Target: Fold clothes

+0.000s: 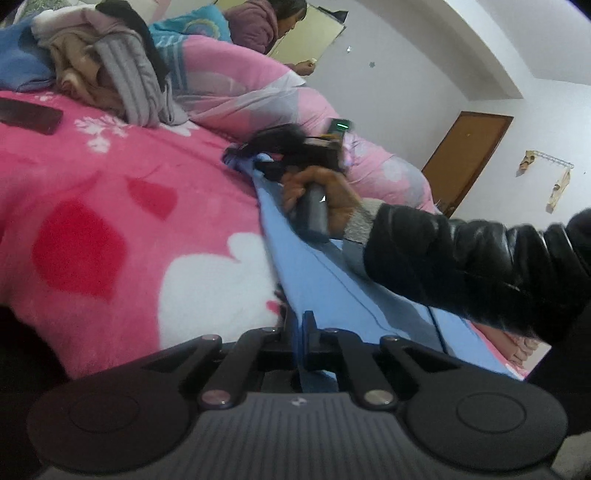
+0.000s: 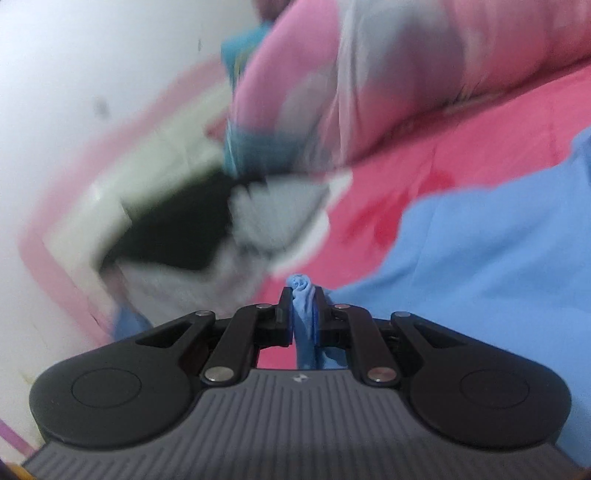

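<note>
Both my grippers clamp the light blue garment over the pink bed.

My left gripper [image 1: 297, 325] is clenched on an edge of the light blue garment [image 1: 332, 280], the cloth pinched flat between its fingers. My right gripper [image 2: 303, 295] grasps a bunched fold of the same garment [image 2: 498, 240], a small wad poking out past its fingertips. In the left wrist view my right hand [image 1: 325, 195], in a black puffy sleeve [image 1: 461, 258], grips its tool above the stretched cloth. The garment spreads across the pink flowered blanket [image 1: 110, 206]. Beyond it lie a rolled pink quilt [image 1: 258, 92] and a heap of clothes [image 1: 110, 66]. Another person [image 1: 266, 26] sits behind the quilt. The right wrist view is blurred.
</note>
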A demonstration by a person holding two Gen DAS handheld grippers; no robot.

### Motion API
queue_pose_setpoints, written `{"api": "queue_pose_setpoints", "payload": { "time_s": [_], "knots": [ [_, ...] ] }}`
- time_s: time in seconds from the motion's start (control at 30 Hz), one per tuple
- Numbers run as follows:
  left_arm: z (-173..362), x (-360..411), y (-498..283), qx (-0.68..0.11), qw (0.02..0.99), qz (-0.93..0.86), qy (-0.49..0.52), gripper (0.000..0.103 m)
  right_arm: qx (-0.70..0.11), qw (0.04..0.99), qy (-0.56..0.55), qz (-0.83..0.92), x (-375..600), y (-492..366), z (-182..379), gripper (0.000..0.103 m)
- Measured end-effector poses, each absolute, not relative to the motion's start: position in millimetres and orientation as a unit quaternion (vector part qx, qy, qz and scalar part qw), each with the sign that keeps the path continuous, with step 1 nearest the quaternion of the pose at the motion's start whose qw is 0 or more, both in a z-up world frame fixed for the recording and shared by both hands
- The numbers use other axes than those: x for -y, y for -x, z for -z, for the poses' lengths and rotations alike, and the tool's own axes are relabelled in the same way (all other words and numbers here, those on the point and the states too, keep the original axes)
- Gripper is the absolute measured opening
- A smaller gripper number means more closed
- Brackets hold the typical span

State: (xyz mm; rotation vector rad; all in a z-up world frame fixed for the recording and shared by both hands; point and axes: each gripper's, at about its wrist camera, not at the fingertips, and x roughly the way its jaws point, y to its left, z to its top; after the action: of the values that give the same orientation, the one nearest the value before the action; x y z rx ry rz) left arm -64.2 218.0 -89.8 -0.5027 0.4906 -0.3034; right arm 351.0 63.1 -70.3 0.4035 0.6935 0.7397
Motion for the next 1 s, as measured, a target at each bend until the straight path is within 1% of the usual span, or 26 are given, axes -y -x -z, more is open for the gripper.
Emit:
{"api": "queue_pose_setpoints", "payload": {
  "time_s": [0.07,0.1,0.13,0.17,0.2,0.23,0.33,0.4,0.47,0.5,0.57,0.63,0.8,0.87,1.0],
  "knots": [
    [89.7,-218.9,66.0,-0.242,0.927,0.149,0.244,0.003,-0.338,0.869,-0.132,-0.337,-82.5,-347.3,71.8,0.009],
    [89.6,-219.1,66.1,-0.244,0.926,0.149,0.245,0.003,-0.338,0.874,-0.109,-0.333,-90.1,-345.5,70.4,0.011],
    [89.6,-219.3,66.2,-0.245,0.926,0.148,0.247,0.003,-0.337,0.877,-0.093,-0.331,-95.2,-343.9,67.3,0.017],
    [89.1,-218.4,65.8,-0.247,0.925,0.148,0.248,0.003,-0.335,0.877,-0.092,-0.331,-95.6,-342.7,60.9,0.020],
    [88.8,-217.3,65.0,-0.248,0.925,0.147,0.248,0.003,-0.332,0.879,-0.092,-0.331,-94.5,-341.1,54.3,0.027],
    [87.8,-217.1,65.7,-0.250,0.925,0.146,0.246,0.004,-0.324,0.883,-0.094,-0.328,-90.5,-338.7,47.0,0.029],
    [85.3,-217.5,66.7,-0.258,0.923,0.150,0.243,0.007,-0.293,0.890,-0.133,-0.322,-60.2,-322.3,19.4,0.030],
    [84.3,-220.2,65.0,-0.268,0.917,0.160,0.249,0.012,-0.281,0.888,-0.172,-0.320,-30.2,-307.1,2.9,0.031],
    [83.5,-222.7,62.5,-0.278,0.908,0.172,0.260,0.023,-0.275,0.889,-0.192,-0.313,4.7,-284.1,-11.6,0.031],
    [82.4,-223.6,61.8,-0.284,0.904,0.179,0.264,0.026,-0.271,0.890,-0.197,-0.308,23.1,-269.9,-18.1,0.031],
    [80.5,-222.7,60.2,-0.290,0.900,0.184,0.267,0.038,-0.261,0.898,-0.199,-0.293,62.5,-235.0,-28.4,0.031],
    [77.2,-218.8,59.7,-0.297,0.899,0.187,0.262,0.045,-0.251,0.905,-0.200,-0.278,101.8,-200.1,-38.8,0.031],
    [68.4,-204.9,60.8,-0.317,0.905,0.161,0.232,0.044,-0.227,0.925,-0.225,-0.208,207.3,-103.7,-38.7,0.031],
    [65.0,-200.9,60.1,-0.327,0.908,0.145,0.217,0.035,-0.218,0.934,-0.232,-0.163,247.1,-65.3,-29.3,0.031],
    [60.2,-198.2,60.4,-0.348,0.904,0.131,0.210,0.035,-0.212,0.938,-0.269,-0.056,322.1,10.2,-3.6,0.032]
  ]
}}
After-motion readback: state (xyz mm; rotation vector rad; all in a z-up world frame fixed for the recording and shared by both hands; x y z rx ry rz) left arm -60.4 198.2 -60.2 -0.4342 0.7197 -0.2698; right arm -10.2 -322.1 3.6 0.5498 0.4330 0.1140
